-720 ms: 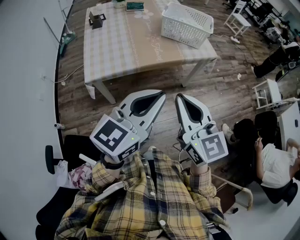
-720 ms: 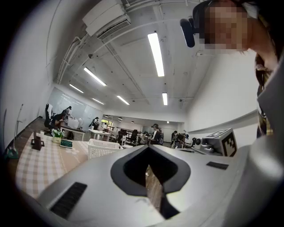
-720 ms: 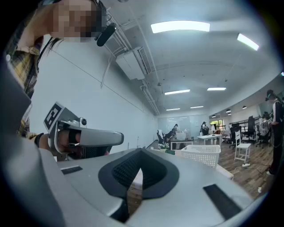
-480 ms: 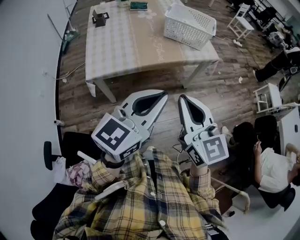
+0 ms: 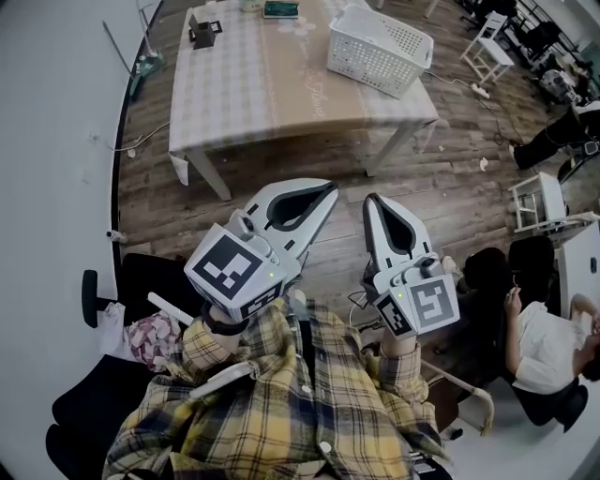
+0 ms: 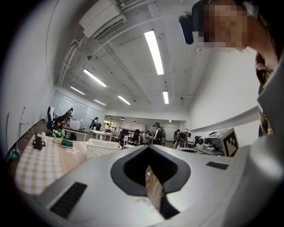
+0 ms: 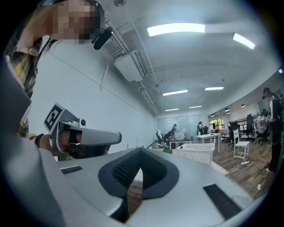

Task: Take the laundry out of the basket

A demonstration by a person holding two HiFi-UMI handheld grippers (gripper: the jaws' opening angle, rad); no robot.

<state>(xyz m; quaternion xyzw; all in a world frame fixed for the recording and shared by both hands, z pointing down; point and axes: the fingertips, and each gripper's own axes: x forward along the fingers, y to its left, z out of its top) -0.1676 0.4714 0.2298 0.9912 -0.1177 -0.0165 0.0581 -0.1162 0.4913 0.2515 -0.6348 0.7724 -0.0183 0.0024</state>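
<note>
On the wood floor [image 5: 450, 187] ahead of us stands the table [image 5: 253, 84], its checked cloth running away from us. We stand well short of it in a yellow plaid shirt [image 5: 281, 403]. A black chair [image 5: 103, 403] is at our left, with a pink cloth [image 5: 150, 336] near it. Another person [image 5: 548, 337] sits at our right.

The white basket [image 5: 380, 52] sits on the table by its right edge, turned askew to that edge. We cannot tell from here what lies in it. Both claws are well apart from it, held level and side by side over the floor, pointing toward the table.

The left gripper [image 5: 328, 190] is clenched, its jaws pressed tip to tip with nothing between them. Only floor shows through the hollow behind the tips. The right gripper [image 5: 372, 200] is likewise clenched and empty.

A dark box [image 5: 203, 30] and a green thing [image 5: 279, 9] rest on the table's far end, left of the basket.
</note>
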